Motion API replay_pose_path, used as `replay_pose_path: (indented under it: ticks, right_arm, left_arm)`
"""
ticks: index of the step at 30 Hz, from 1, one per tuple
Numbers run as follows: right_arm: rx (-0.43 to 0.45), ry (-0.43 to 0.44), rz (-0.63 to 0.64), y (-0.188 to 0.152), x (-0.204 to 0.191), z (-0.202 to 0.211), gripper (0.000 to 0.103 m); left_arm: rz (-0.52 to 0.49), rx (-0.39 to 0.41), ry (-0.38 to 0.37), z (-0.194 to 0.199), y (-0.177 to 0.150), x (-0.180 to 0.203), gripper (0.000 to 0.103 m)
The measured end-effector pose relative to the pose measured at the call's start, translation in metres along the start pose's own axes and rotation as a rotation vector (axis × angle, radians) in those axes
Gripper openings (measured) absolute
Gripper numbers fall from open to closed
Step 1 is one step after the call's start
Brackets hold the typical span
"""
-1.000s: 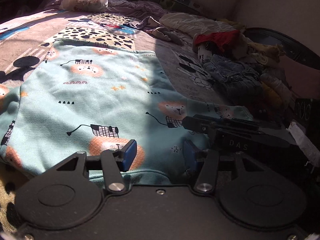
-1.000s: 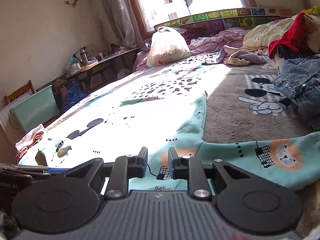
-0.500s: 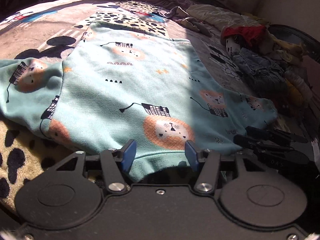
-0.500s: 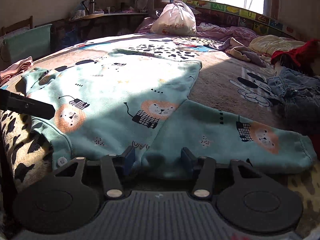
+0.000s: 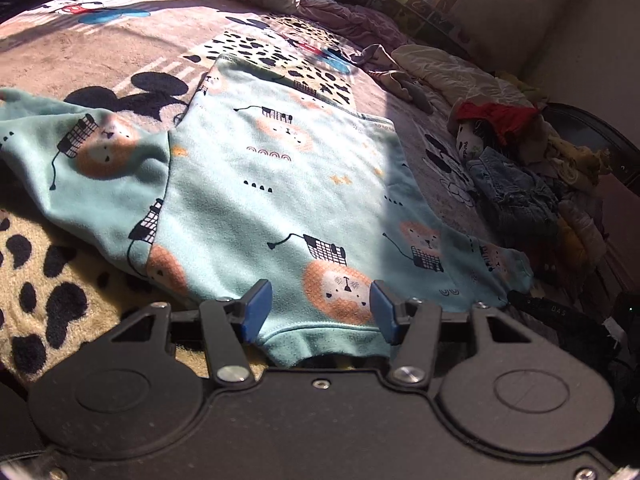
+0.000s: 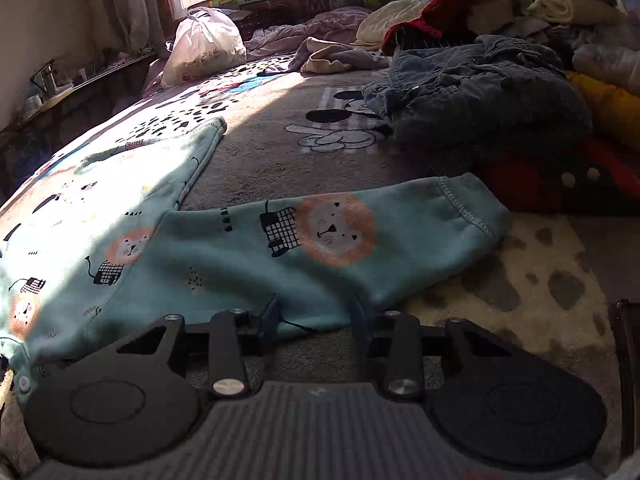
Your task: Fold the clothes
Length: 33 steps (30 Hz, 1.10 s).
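Left wrist view: teal lion-print top (image 5: 280, 184) lies spread flat on the bed (image 5: 80, 40), unfolded. Left gripper (image 5: 316, 312) jaws wide at the collar edge; right gripper (image 6: 316, 316) jaws wide, apparently straddling the sleeve (image 6: 340, 232), gripping nothing.

A big bed (image 5: 100, 36) has a soft blanket (image 6: 280, 152) with cartoon mice and black spots. A light green top (image 5: 280, 184) with lions lies flat on it. Near it sit blue jeans (image 6: 480, 92), a white bag (image 6: 204, 52) and a pile of clothes (image 5: 532, 136), maybe unfolded.
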State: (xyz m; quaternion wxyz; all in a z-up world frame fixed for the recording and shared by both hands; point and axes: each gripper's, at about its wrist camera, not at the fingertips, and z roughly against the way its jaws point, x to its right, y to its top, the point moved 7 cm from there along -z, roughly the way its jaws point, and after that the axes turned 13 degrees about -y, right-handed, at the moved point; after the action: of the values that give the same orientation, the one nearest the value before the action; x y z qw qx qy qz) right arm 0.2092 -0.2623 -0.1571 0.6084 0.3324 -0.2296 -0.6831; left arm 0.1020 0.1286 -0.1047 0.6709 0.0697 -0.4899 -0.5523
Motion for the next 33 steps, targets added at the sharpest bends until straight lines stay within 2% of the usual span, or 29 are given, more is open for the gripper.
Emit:
replay_pose_path:
  ticks: [1,3,4,6,9,12,13,14,15,16,17,18,19,20,21,22,25,28,30,33]
  right_arm:
    - [-0.007,-0.014,-0.067,0.003,0.019,0.001,0.026]
    - [0.022,-0.091,-0.09,0.011,0.042,0.005,0.032]
    - [0.044,-0.098,-0.101,0.016,0.047,0.008,0.034]
    - [0.097,-0.062,-0.129,0.029,0.044,0.012,0.041]
    - [0.109,0.018,-0.111,0.042,0.015,-0.003,0.05]
    - [0.057,0.099,-0.121,0.047,-0.005,-0.034,0.055]
    - [0.034,0.08,-0.153,0.048,0.002,-0.047,0.057]
    - [0.012,0.033,-0.199,0.05,0.017,-0.062,0.056]
    - [0.003,0.032,-0.299,0.052,0.037,-0.069,0.04]
    - [0.002,0.058,-0.432,0.055,0.059,-0.073,0.031]
    - [0.004,0.066,-0.515,0.058,0.076,-0.073,0.03]
    - [0.017,0.041,-0.528,0.062,0.085,-0.071,0.034]
    - [0.041,-0.028,-0.494,0.067,0.09,-0.066,0.049]
    - [0.06,-0.065,-0.466,0.07,0.093,-0.061,0.058]
    - [0.074,-0.071,-0.45,0.072,0.093,-0.057,0.063]
    - [0.086,-0.065,-0.447,0.072,0.093,-0.053,0.063]
    - [0.111,-0.006,-0.454,0.067,0.078,-0.04,0.063]
    - [0.089,0.101,-0.429,0.054,0.038,-0.036,0.063]
    - [0.071,0.175,-0.409,0.046,0.011,-0.034,0.063]
    - [0.036,0.275,-0.381,0.032,-0.029,-0.033,0.063]
  left_arm:
    - [-0.001,0.006,-0.009,0.005,0.0,0.0,0.053]
    - [0.008,0.002,-0.023,0.013,0.0,-0.002,0.053]
    - [0.015,0.0,-0.023,0.016,0.0,-0.005,0.053]
    - [0.023,0.007,-0.017,0.022,0.005,-0.006,0.053]
    - [0.038,0.051,-0.039,0.035,0.019,0.001,0.053]
    - [0.037,0.095,-0.057,0.049,0.034,0.007,0.054]
    - [0.042,0.108,-0.061,0.054,0.037,0.006,0.054]
    - [0.046,0.12,-0.066,0.058,0.04,0.006,0.054]
    - [0.052,0.128,-0.061,0.062,0.042,0.003,0.055]
    - [0.053,0.136,-0.048,0.065,0.043,-0.002,0.055]
    - [0.054,0.139,-0.03,0.067,0.044,-0.009,0.055]
    - [0.061,0.14,-0.014,0.068,0.044,-0.016,0.055]
    - [0.068,0.14,0.001,0.069,0.045,-0.023,0.055]
    - [0.083,0.143,0.023,0.07,0.045,-0.034,0.055]
    - [0.091,0.147,0.043,0.07,0.045,-0.041,0.055]
    - [0.098,0.156,0.082,0.072,0.046,-0.052,0.055]
    - [0.143,0.205,0.157,0.079,0.049,-0.082,0.055]
    - [0.2,0.277,0.201,0.085,0.057,-0.113,0.055]
    - [0.235,0.307,0.181,0.081,0.065,-0.128,0.055]
    - [0.246,0.299,0.128,0.061,0.075,-0.135,0.055]
